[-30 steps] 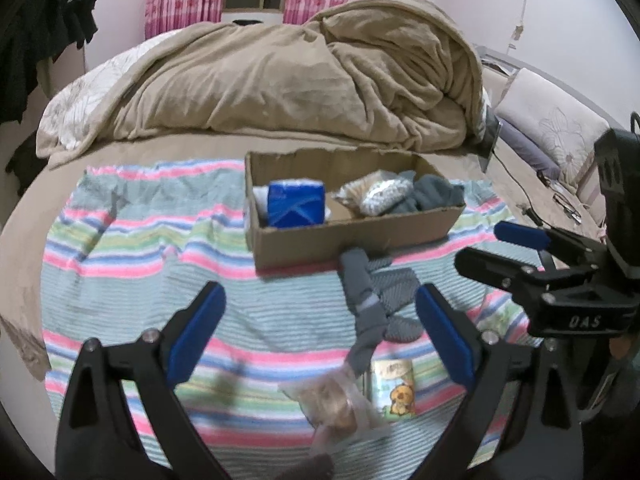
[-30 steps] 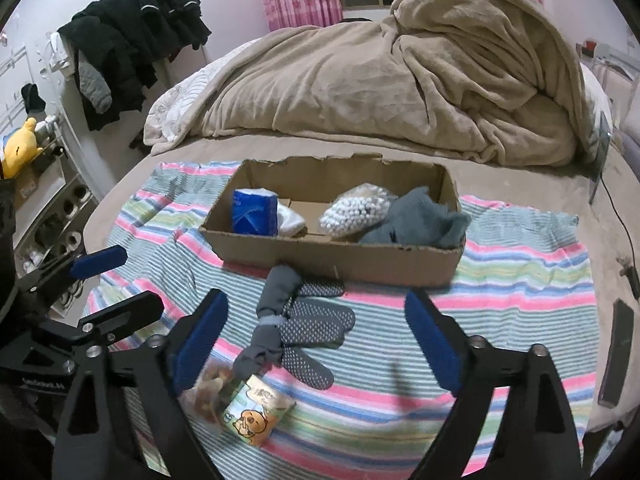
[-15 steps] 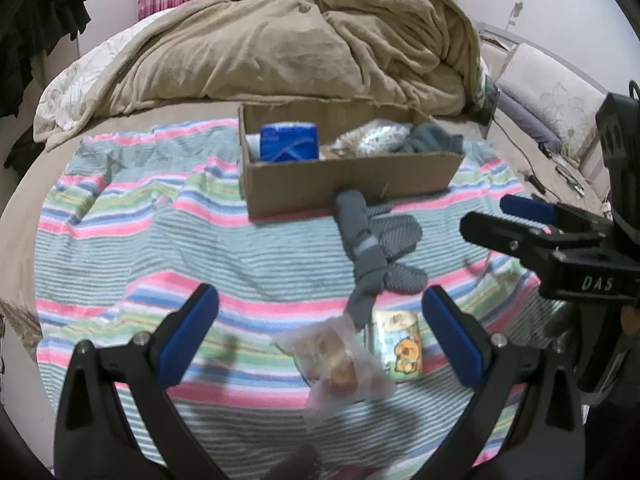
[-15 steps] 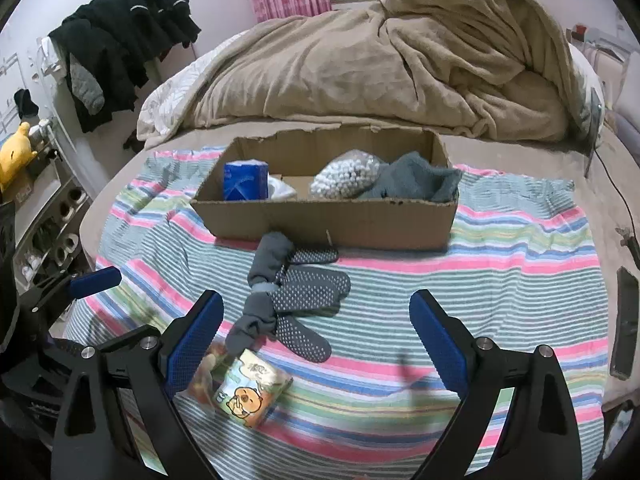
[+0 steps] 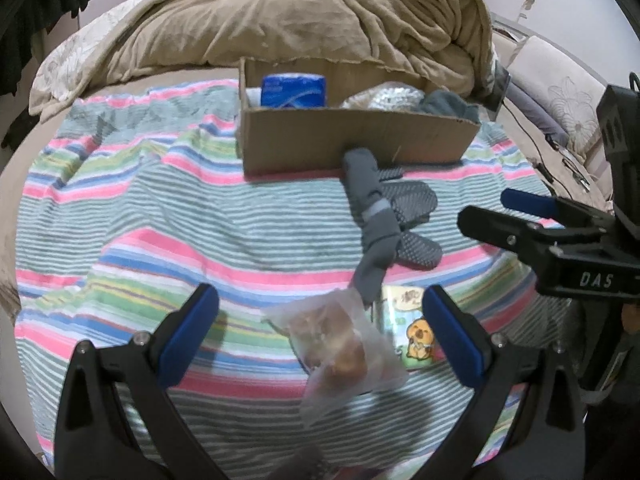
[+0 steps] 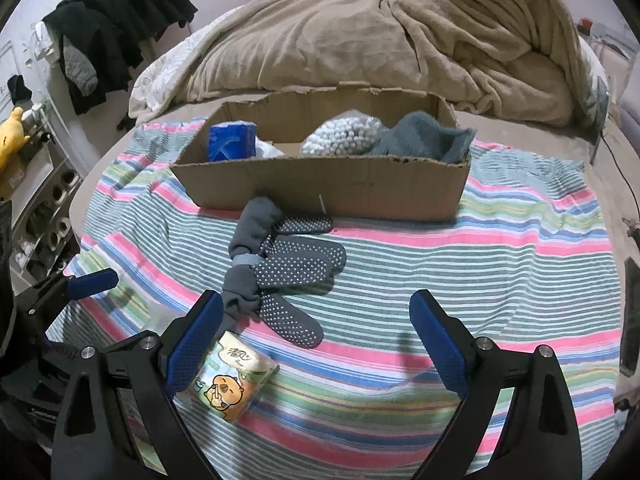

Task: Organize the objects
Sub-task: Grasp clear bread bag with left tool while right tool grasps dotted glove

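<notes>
A cardboard box (image 5: pixel 352 142) (image 6: pixel 332 184) sits on the striped blanket, holding a blue pack (image 5: pixel 294 90), a bag of white beads (image 6: pixel 340 136) and a grey cloth (image 6: pixel 424 138). In front of it lie grey dotted socks (image 5: pixel 384 216) (image 6: pixel 280 264), tied together. Nearer me are a clear bag with brown food (image 5: pixel 340 348) and a tissue pack with a cartoon animal (image 5: pixel 412 328) (image 6: pixel 228 376). My left gripper (image 5: pixel 320 340) hangs open over the clear bag. The right gripper (image 6: pixel 316 344) is open, its left finger beside the tissue pack.
A striped blanket (image 5: pixel 160 216) covers a bed, with a heaped tan duvet (image 6: pixel 360 36) behind the box. Dark clothes (image 6: pixel 116 28) hang at the left wall. A pillow (image 5: pixel 560 92) and cables lie at the right. A dark phone (image 6: pixel 630 316) rests at the blanket's right edge.
Both grippers have pulled back and tilted down, so the box sits farther off and the clear bag and tissue pack lie between the fingers. Both stay open.
</notes>
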Demonstrator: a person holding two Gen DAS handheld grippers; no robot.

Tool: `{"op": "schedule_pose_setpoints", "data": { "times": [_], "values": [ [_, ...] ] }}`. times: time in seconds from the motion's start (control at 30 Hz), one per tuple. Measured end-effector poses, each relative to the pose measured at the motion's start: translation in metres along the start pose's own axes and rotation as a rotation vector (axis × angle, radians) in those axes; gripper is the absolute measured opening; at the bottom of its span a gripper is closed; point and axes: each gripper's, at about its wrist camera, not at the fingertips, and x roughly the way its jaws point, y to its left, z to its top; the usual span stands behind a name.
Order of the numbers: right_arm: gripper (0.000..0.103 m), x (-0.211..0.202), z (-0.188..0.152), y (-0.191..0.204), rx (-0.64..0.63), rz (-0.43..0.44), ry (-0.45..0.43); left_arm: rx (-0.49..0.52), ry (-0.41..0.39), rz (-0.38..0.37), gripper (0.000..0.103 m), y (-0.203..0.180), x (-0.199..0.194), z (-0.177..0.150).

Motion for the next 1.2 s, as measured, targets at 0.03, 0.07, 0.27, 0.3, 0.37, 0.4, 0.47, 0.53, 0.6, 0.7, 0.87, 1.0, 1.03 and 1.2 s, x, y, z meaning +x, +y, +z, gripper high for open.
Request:
{"op": "schedule_pose_setpoints", "data": {
  "times": [0.03, 0.07, 0.27, 0.3, 0.37, 0.4, 0.47, 0.53, 0.6, 0.7, 0.87, 1.0, 1.03, 1.2],
  "values": [
    [0.096, 0.003, 0.000, 0.000, 0.001, 0.001, 0.005, -0.007, 0.006, -0.010, 0.102, 0.001, 0.003, -0.001],
    [0.096, 0.006, 0.000, 0.000, 0.000, 0.001, 0.013, -0.013, 0.011, -0.019, 0.102, 0.002, 0.005, -0.002],
    [0.096, 0.020, 0.000, 0.001, -0.010, -0.008, 0.044, -0.006, 0.013, -0.009, 0.102, 0.001, 0.016, -0.007],
    [0.096, 0.021, 0.000, 0.000, -0.009, -0.009, 0.046, 0.001, 0.012, -0.008, 0.102, -0.001, 0.017, -0.008],
    [0.095, 0.024, 0.001, -0.001, -0.004, -0.006, 0.049, 0.017, 0.014, -0.007, 0.102, -0.004, 0.019, -0.008],
    [0.095, 0.025, 0.002, -0.001, -0.002, -0.004, 0.049, 0.025, 0.015, -0.006, 0.101, -0.004, 0.019, -0.009],
    [0.092, 0.027, 0.005, 0.000, -0.005, 0.007, 0.050, 0.042, 0.018, -0.002, 0.098, -0.005, 0.021, -0.011],
    [0.089, 0.031, 0.008, 0.004, -0.016, 0.020, 0.055, 0.052, 0.030, 0.004, 0.091, -0.005, 0.024, -0.012],
    [0.083, 0.039, 0.012, 0.009, -0.033, 0.032, 0.066, 0.057, 0.041, 0.010, 0.084, -0.003, 0.028, -0.014],
    [0.076, 0.055, 0.015, 0.018, -0.058, 0.050, 0.096, 0.057, 0.049, 0.007, 0.076, 0.000, 0.032, -0.017],
    [0.074, 0.067, 0.019, 0.032, -0.095, 0.072, 0.110, 0.065, 0.044, 0.003, 0.068, -0.001, 0.034, -0.020],
    [0.068, 0.073, 0.020, 0.034, -0.107, 0.078, 0.114, 0.077, 0.049, -0.017, 0.066, -0.004, 0.034, -0.022],
    [0.066, 0.072, 0.019, 0.034, -0.110, 0.083, 0.114, 0.082, 0.048, -0.018, 0.066, -0.005, 0.033, -0.022],
    [0.032, 0.064, 0.017, 0.039, -0.120, 0.130, 0.108, 0.085, 0.039, -0.024, 0.064, -0.007, 0.027, -0.024]
  ]
}}
